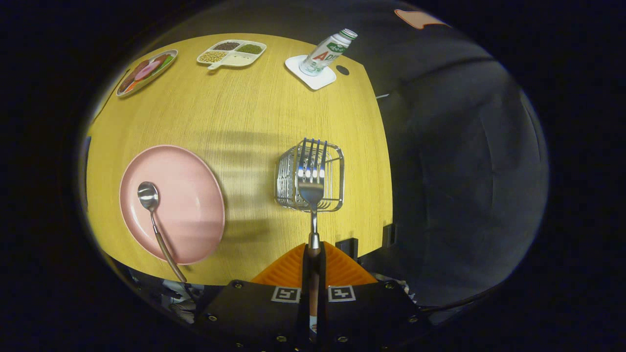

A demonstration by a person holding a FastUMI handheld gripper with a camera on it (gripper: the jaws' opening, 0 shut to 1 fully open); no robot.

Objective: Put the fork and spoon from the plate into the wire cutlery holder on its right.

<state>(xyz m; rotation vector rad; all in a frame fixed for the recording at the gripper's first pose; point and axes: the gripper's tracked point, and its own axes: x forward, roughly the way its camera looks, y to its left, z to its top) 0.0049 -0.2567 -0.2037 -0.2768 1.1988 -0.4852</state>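
My gripper (313, 254) is shut on the handle of a steel fork (311, 181). The fork sticks straight out ahead of the fingers, tines forward, and hangs over the wire cutlery holder (332, 166) on the wooden table (244, 117). Left of the holder lies the pink plate (188, 195). A spoon (149, 198) with a wooden handle rests on the plate, bowl toward the middle and handle end reaching past the plate's near rim.
At the table's far side stand a white bottle (328, 51) on a white coaster (313, 76), a divided tray of beans (232, 53) and a small plate of food (145, 72). The table's right edge runs just past the holder, with dark cloth beyond.
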